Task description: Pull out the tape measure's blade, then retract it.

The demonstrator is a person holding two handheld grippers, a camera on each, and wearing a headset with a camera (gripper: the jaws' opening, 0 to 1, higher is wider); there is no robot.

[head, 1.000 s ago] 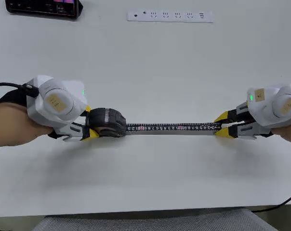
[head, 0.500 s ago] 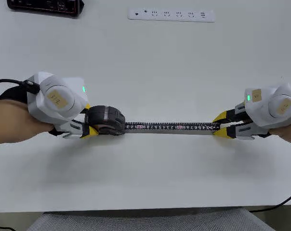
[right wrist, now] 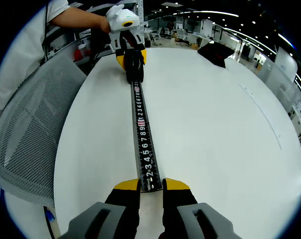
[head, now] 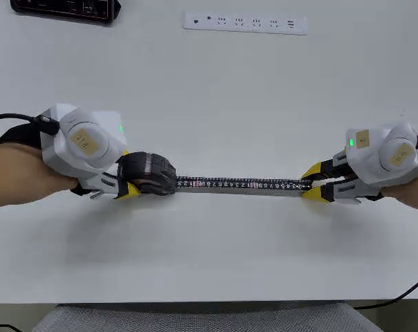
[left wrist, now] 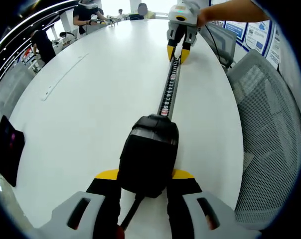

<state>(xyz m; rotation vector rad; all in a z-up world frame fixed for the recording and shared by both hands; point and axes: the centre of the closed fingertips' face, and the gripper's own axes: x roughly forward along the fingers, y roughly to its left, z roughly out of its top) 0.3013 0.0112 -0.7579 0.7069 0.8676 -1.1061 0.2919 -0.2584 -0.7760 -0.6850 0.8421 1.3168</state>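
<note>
On the table (head: 216, 104), mid-bench: left gripper (head: 128, 176) is clamped on the tape measure (head: 148, 173) case, and right gripper (head: 308, 185) is pinched on the blade (head: 240, 185) tip. The blade lies flat between them. Versus 1 s ago the right gripper sits slightly nearer the case. I read that as pull-out done and retract starting, though the camera shifted too. Count: one tape measure, two grippers, one power strip (head: 245, 23), one dark device (head: 64, 8), one mesh chair (head: 195, 318).

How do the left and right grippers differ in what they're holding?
The left gripper clamps the bulky dark tape measure case, jaws spread wide; the right gripper pinches only the end of the thin blade, jaws nearly together. Both have yellow tips and sit low over the white table.
</note>
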